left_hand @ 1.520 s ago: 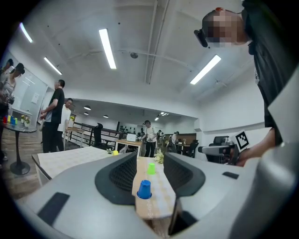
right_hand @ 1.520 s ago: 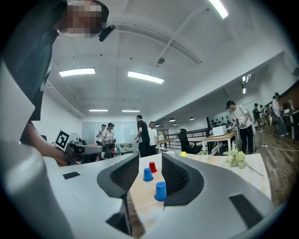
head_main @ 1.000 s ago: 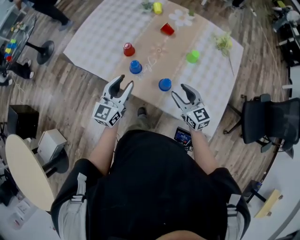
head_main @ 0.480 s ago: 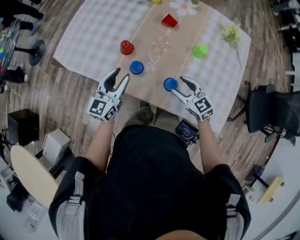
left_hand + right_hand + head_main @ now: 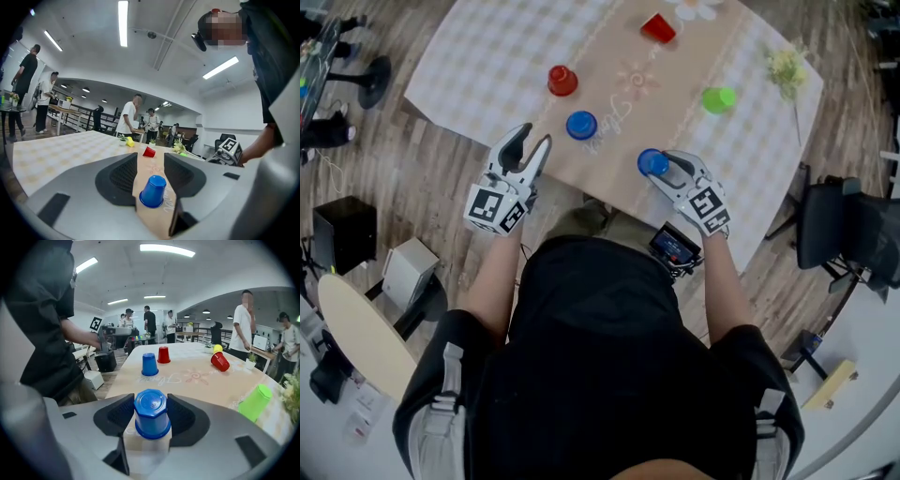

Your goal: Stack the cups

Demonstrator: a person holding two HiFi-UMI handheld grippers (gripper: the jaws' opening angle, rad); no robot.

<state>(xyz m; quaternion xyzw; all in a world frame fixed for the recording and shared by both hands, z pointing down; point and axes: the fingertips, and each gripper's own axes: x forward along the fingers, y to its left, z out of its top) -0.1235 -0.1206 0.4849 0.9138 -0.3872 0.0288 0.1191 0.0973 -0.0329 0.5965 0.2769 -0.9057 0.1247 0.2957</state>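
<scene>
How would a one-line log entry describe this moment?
task: stack cups | right gripper: jaws just closed in on near blue cup between them | left gripper: open, empty, facing second blue cup

Bright, even indoor light from ceiling strips [image 5: 123,23], slightly blown out. Soft shadows on table [image 5: 487,66]. Both tool views heavy fisheye, dark vignette in corners. Blue cup [image 5: 151,420] in right tool [image 5: 151,401] crisp; bg ppl soft.
</scene>
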